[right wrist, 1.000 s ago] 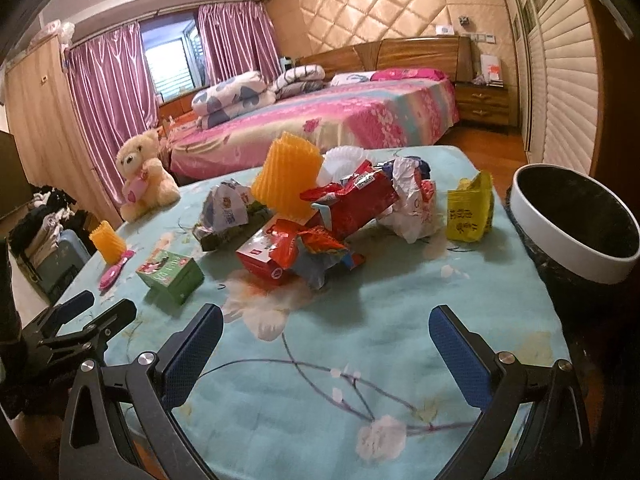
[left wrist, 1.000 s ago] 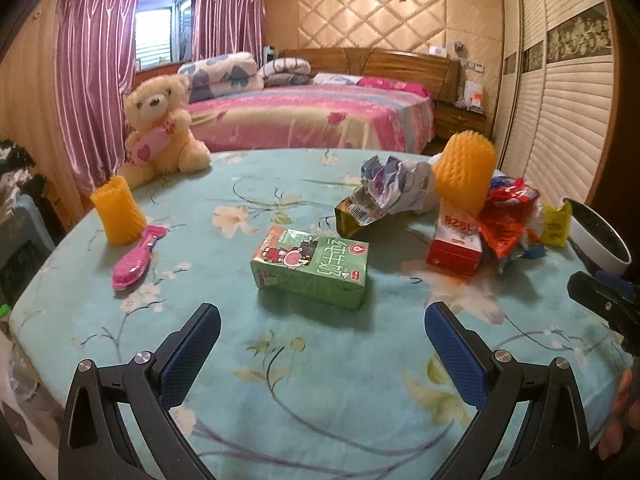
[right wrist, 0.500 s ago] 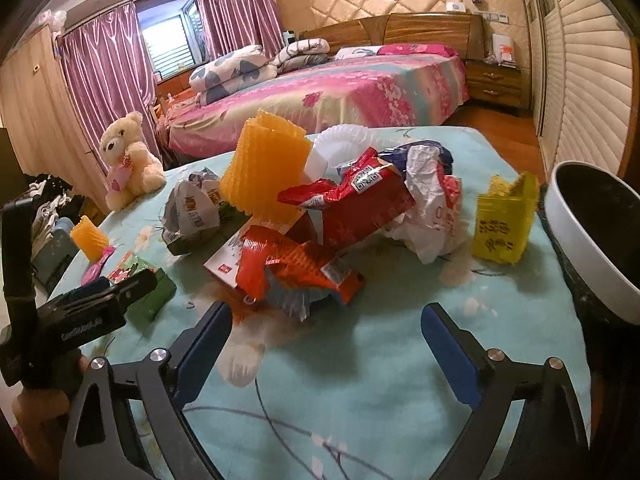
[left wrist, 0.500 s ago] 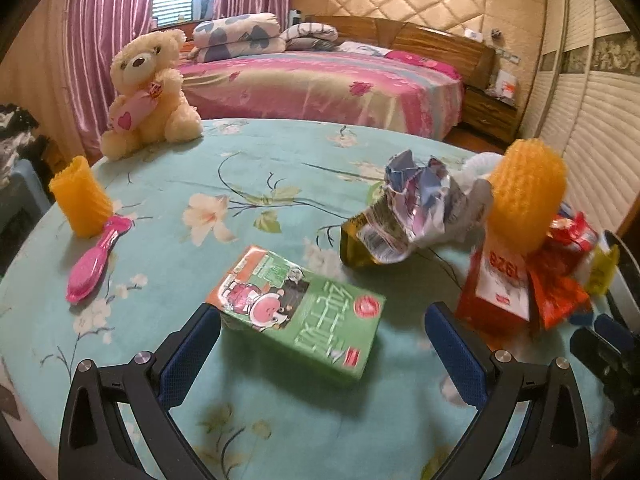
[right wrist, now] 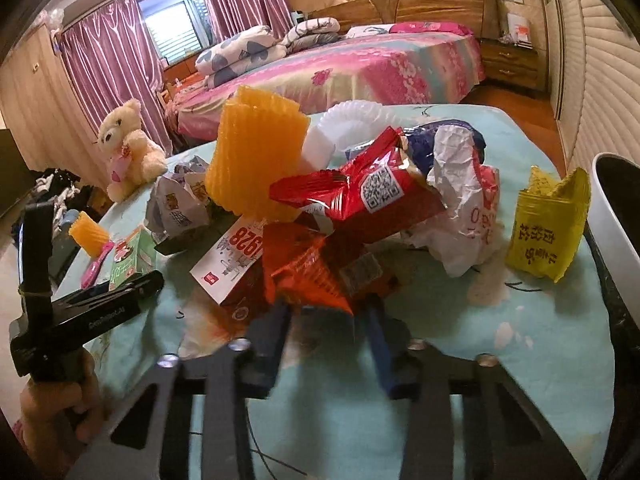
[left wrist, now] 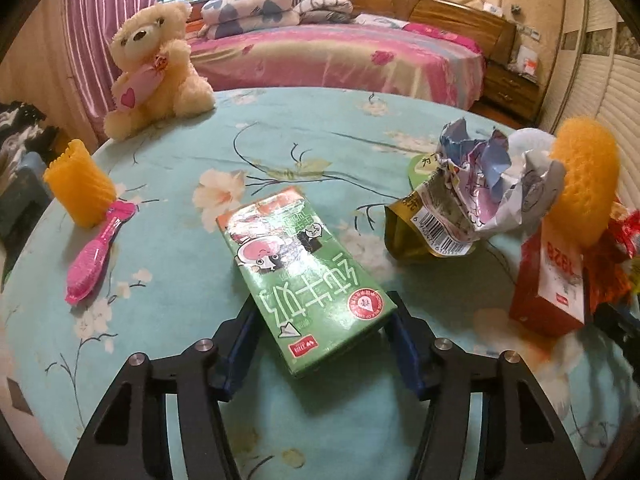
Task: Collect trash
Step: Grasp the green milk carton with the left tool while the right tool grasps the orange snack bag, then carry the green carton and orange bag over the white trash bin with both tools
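Note:
A green milk carton lies on the floral tablecloth. Its near end sits between the blue pads of my left gripper, whose jaws are closing and touch both its sides. In the right wrist view a trash pile holds an orange snack wrapper, a red packet, a red-and-white box, white crumpled paper and a yellow packet. My right gripper is closing on the orange wrapper's lower corner, and its fingers are blurred.
A white-rimmed bin with a dark liner stands at the table's right edge. An orange foam net tops the pile. A crumpled foil bag, a teddy bear, a small orange net and a pink brush lie farther off.
Both grippers came forward and down and narrowed from wide open. The left now flanks the carton, which has swung end-on; the right now pinches the orange wrapper.

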### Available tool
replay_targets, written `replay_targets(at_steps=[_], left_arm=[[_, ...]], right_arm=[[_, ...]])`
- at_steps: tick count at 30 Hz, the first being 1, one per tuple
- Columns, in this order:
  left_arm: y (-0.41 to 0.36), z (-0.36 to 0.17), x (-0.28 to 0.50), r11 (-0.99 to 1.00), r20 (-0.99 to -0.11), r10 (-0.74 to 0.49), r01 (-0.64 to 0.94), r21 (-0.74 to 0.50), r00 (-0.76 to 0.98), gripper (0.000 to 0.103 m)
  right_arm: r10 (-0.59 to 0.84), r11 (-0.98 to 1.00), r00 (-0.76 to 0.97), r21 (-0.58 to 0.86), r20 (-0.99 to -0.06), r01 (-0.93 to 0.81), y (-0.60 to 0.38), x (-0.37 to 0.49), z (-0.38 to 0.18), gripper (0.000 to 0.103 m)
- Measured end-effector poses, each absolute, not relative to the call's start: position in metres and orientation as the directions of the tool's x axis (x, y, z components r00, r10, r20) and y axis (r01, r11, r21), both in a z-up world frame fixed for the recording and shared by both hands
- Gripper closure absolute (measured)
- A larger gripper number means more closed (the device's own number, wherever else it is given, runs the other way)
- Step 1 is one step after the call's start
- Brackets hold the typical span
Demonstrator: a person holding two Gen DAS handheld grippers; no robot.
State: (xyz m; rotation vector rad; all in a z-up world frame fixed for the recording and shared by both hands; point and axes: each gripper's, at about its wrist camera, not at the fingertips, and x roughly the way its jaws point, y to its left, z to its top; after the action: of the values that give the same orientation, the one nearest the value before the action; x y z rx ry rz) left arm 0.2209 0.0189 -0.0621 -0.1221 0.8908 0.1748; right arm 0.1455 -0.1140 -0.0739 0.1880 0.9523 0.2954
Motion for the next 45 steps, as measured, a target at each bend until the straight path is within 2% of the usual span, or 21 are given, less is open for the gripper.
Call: replay_targets(at_steps=[1, 2, 10, 24, 45], left_arm=[[0.020, -0.062, 0.217, 0.980, -0.776, 0.093, -0.194, -0.038, 0.624, 0.045], [0.022, -0.061, 0.213, 0.982, -0.769, 0.086, -0.184, -0.043, 0.633, 0.045], [0.018, -0.055, 0.168, 0.996, -0.720, 0.005, -0.064, -0.055, 0.694, 0.045], [-0.041, -0.026, 0.116, 0.982, -0.658, -0.162, 0.185, -0.036, 0.735, 0.045], [-0.106, -0.004, 0.125, 0.901, -0.676, -0.353, 0.430, -0.058, 0.647, 0.045]], right_arm=[[0.331, 0.943, 0.547, 0.288, -0.769, -0.165, -0.114, 0.144, -0.073, 0.082], [0.334, 0.942, 0.549, 0.292, -0.766, -0.165, -0.115, 0.143, -0.073, 0.084], [0.345, 0.937, 0.568, 0.310, -0.747, -0.161, -0.123, 0.122, -0.065, 0.090], [0.322, 0.937, 0.610, 0.334, -0.724, -0.097, -0.156, 0.086, -0.049, 0.091], [0.202, 0.945, 0.667, 0.321, -0.717, 0.060, -0.247, 0.067, -0.032, 0.091]])
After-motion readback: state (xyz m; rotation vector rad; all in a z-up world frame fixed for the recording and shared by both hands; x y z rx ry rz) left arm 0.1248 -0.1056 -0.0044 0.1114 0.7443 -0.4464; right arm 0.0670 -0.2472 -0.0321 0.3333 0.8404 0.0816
